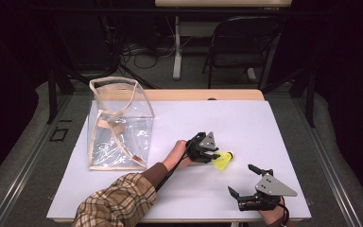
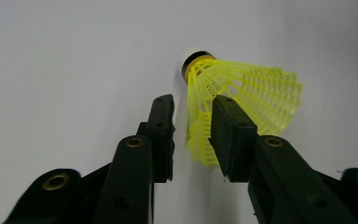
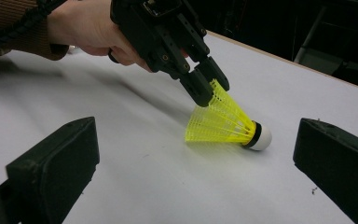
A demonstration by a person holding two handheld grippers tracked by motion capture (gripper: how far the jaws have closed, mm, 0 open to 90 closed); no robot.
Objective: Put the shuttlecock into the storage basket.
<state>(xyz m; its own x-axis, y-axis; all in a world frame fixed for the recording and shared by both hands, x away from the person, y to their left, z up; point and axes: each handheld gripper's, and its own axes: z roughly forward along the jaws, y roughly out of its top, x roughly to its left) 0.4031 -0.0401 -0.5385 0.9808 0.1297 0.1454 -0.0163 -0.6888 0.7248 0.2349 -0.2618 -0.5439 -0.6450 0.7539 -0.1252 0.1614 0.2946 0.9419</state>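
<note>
A yellow shuttlecock (image 1: 223, 161) with a white cork lies on its side on the white table (image 1: 227, 118). My left gripper (image 1: 216, 155) reaches it from the left, angled down at the skirt's rim. In the left gripper view the shuttlecock's (image 2: 251, 88) mesh wall stands between the jaws of the left gripper (image 2: 193, 102); it touches the right pad, with a small gap to the left one. The right gripper view shows the same jaws (image 3: 212, 91) over the shuttlecock's (image 3: 223, 123) upper rim. My right gripper (image 1: 240, 178) rests near the front edge, wide open (image 3: 196, 147) and holding nothing.
A clear plastic bag (image 1: 120, 127) with beige trim stands upright at the table's left. A sleeve in plaid (image 1: 113, 203) comes in from the front. Beyond the far edge are a dark folding chair (image 1: 241, 42) and cables on the floor.
</note>
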